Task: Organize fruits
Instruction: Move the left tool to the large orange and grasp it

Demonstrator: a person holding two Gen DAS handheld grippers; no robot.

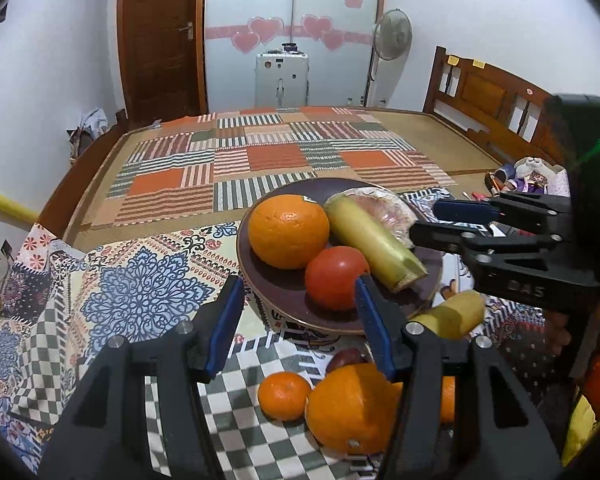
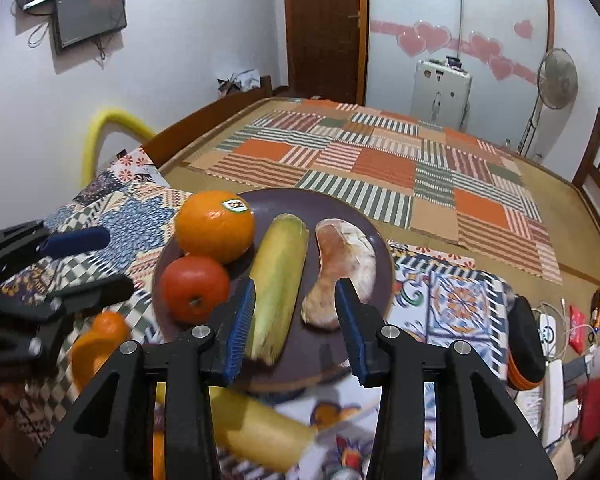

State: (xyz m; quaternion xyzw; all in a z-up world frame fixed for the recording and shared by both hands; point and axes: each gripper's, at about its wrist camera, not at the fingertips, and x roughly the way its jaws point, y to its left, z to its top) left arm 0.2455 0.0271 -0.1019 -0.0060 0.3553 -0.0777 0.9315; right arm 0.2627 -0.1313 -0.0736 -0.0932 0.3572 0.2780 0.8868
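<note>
Four pieces already on the dark plate (image 2: 332, 204): big stickered orange (image 2: 215, 226), red tomato-looking fruit (image 2: 195, 288), yellow-green banana (image 2: 278, 280), plus a pale brownish curved piece (image 2: 342, 268) that can't be named for sure. Still off the plate, on the patterned cloth (image 1: 140, 280) at the near side: small mandarin (image 1: 285, 396), large orange (image 1: 350, 408), something dark red (image 1: 346, 358) half hidden behind a finger, and a yellow banana-ish piece (image 2: 256, 428).

Left gripper (image 1: 300, 308) spread wide, holding nothing, hanging just above and a touch beyond the loose oranges, so those sit below and toward the wrist from the blue pads (image 1: 224, 320). Probably needs a pull back and a dip down before anything fits between the fingers. Round fruit though, so no axis to fuss over.

Right gripper (image 2: 296, 320) also wide apart and empty, pointed across the plate's near rim. The yellow piece lies under it, near its wrist, long axis running slantwise across the finger line in that view. From the left camera, same piece (image 1: 454, 316) seen just off the plate's rim, right below the other tool. So right hand clearly nearer to it, left hand nearer to the oranges.

Best guess for a clean pinch on the yellow one: back off, drop, close across the short width. Blurry down there, so exact tilt hard to call.
</note>
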